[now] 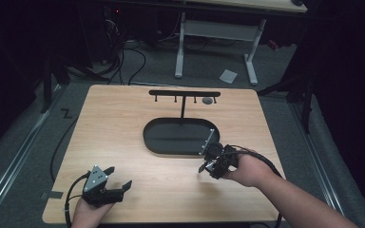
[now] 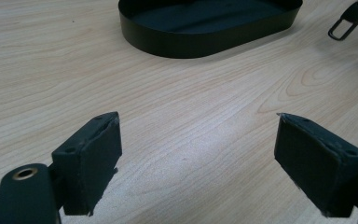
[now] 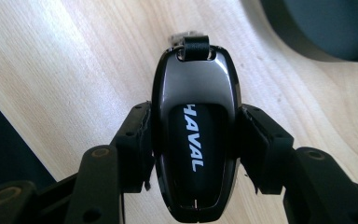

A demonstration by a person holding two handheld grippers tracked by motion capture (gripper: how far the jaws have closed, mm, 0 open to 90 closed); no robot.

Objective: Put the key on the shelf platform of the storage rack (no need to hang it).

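R gripper [image 3: 193, 140] clamps HAVAL key fob [image 3: 195, 135] btwn both fingers, strap end past tips, prob so loop can go on hook rack [image 1: 184, 93]. L gripper [image 2: 198, 154] wide, nothing btwn.

I am looking into a lab or recording studio, not a home. My light wood surface [image 1: 123, 123] stands lit in a room with dark surroundings. Grey carpet floor [image 1: 24, 142] spreads around it, with a metal rail [image 1: 14, 156] running along the left. Black cables [image 1: 123, 57] lie tangled on the floor beyond the surface, near dark equipment with a small red light [image 1: 118, 10]. A second desk on a white metal frame [image 1: 216, 42] stands behind, and a scrap of paper [image 1: 228, 75] lies beneath it.
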